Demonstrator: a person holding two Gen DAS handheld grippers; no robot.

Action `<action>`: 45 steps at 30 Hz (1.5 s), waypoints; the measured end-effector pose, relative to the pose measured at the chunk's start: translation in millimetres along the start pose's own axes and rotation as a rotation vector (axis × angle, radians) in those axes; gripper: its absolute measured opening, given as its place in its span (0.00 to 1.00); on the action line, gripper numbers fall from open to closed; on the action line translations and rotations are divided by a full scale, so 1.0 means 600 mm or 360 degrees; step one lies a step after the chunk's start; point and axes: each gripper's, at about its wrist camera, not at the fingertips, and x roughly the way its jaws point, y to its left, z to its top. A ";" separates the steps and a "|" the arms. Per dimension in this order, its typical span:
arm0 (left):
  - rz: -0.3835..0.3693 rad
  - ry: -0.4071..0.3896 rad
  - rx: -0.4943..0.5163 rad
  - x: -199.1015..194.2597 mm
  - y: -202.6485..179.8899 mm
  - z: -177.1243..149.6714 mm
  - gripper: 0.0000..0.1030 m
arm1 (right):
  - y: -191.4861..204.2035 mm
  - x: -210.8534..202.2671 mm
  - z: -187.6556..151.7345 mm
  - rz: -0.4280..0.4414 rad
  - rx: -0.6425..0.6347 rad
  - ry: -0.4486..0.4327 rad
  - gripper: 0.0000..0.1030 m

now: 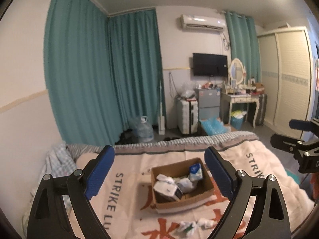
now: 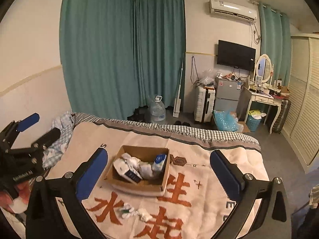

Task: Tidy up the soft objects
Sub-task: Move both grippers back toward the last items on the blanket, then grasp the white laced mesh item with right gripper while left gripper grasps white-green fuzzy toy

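A cardboard box [image 2: 139, 169] is seen on the printed blanket [image 2: 199, 199] of the bed, partly filled with white rolled socks [image 2: 130, 160], a crumpled white cloth [image 2: 146, 170] and a blue-and-white packet [image 2: 159, 161]. One loose bundle of white socks with a green mark [image 2: 135, 213] is observed lying on the blanket just in front of the box, apart from it. Both tools are held above the bed, aimed at the box. The left gripper [image 1: 159, 171] is spread wide with nothing between its pads; the right gripper [image 2: 159, 173] likewise stands released and empty. The step in hand is judged to be between placements. The next move would call for a descent to the loose bundle, a soft pinch, and transfer into the box
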 end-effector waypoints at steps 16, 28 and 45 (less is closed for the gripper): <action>-0.0012 0.0262 -0.0044 0.066 -0.008 -0.207 0.90 | 0.034 0.106 -0.210 0.0064 0.0008 0.0205 1.00; 0.0027 0.0512 -0.0079 0.193 -0.029 -0.331 0.90 | 0.035 0.270 -0.323 0.0087 -0.0051 0.0368 0.86; -0.0033 0.0821 -0.0103 0.284 -0.041 -0.444 0.90 | 0.047 0.421 -0.455 0.0242 0.0002 0.0808 0.50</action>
